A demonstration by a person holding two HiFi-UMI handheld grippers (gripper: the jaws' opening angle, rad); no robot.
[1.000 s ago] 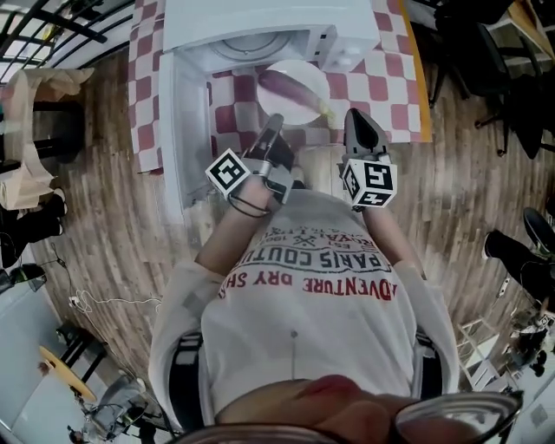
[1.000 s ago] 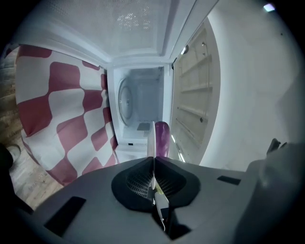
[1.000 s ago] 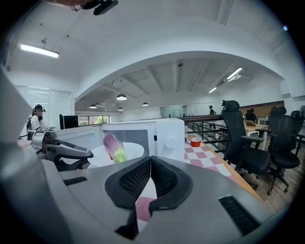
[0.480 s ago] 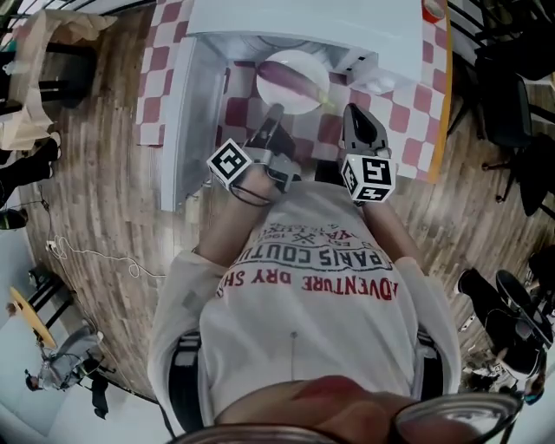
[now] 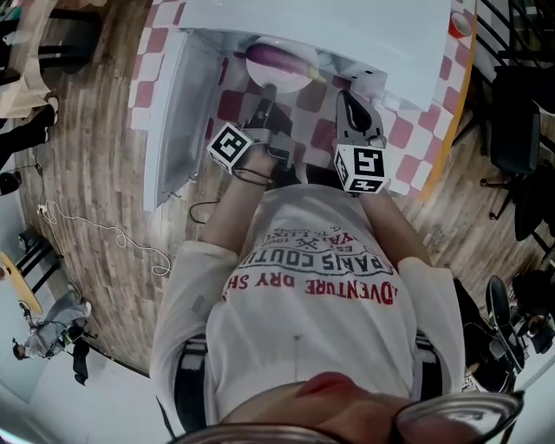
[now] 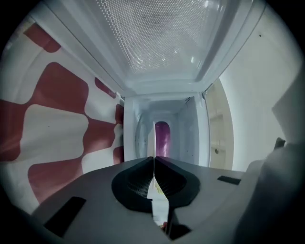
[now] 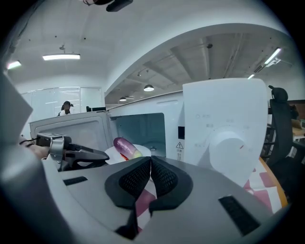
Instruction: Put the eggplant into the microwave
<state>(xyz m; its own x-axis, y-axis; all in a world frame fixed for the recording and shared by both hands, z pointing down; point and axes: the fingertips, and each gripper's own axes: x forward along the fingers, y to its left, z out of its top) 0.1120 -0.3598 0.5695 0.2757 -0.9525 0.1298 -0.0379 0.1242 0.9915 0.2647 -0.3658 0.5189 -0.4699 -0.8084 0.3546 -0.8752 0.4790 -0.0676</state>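
The eggplant (image 5: 276,59) is lying on a white plate (image 5: 290,80) at the top centre of the head view, right at the mouth of the open microwave (image 5: 347,26), with the far part of the plate passing out of sight under the oven's top edge. The left tongs (image 5: 269,91) are reaching up to the plate from below and are clenching its near rim. In the left gripper view their pads (image 6: 154,162) are pressing on a thin white sliver of that rim, seen edge-on, and the purple eggplant (image 6: 162,138) is showing just beyond them inside the white cavity.

The right tongs (image 5: 345,97) are sitting to the right of the plate, apart from it, and are pointing at the oven's front. In the right gripper view their pads (image 7: 150,162) are meeting with nothing between them. The eggplant (image 7: 123,145) and plate (image 7: 114,153) are appearing left of centre there, held out by the left tongs (image 7: 97,155) in front of the cavity.

Both forearms are stretching up from the person's shirt towards the microwave, side by side. The door (image 5: 169,121) is hanging open at the left, over the table (image 5: 416,130) with its red and white checks.
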